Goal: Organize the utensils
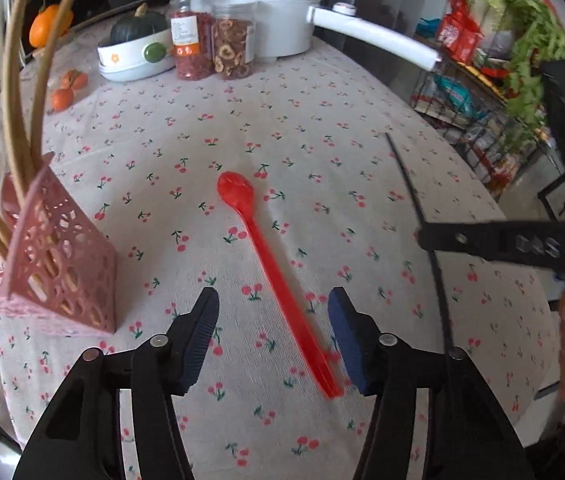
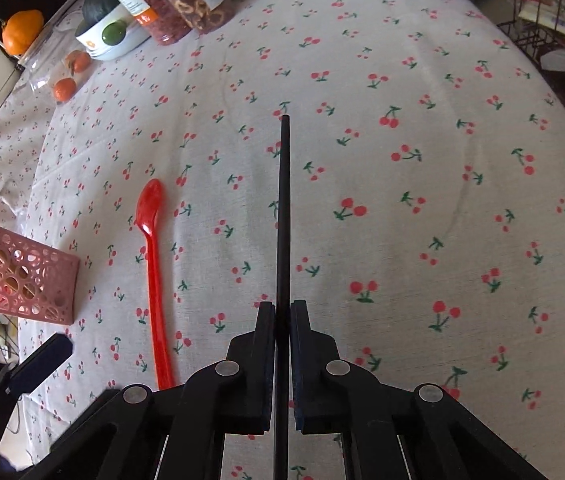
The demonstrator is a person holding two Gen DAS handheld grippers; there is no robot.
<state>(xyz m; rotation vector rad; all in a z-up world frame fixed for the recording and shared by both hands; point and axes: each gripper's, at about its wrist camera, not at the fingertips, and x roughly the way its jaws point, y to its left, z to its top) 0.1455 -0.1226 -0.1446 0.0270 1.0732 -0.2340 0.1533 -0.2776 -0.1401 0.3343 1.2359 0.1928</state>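
A red plastic spoon (image 1: 266,264) lies on the cherry-print tablecloth (image 1: 322,128), bowl pointing away; it also shows in the right wrist view (image 2: 154,280). My left gripper (image 1: 274,316) is open, hovering low with its fingers on either side of the spoon's handle. My right gripper (image 2: 282,312) is shut on a black chopstick (image 2: 283,208) that points forward above the cloth; the chopstick and right gripper show at the right of the left wrist view (image 1: 434,264). A pink perforated utensil holder (image 1: 54,264) with wooden chopsticks stands at the left, also in the right wrist view (image 2: 22,280).
Two jars of dried fruit (image 1: 210,48), a white bowl with a squash (image 1: 134,56), a white pot with a long handle (image 1: 266,12) and tangerines (image 1: 66,88) stand at the far side. A wire rack with groceries (image 1: 482,92) is off the table's right edge.
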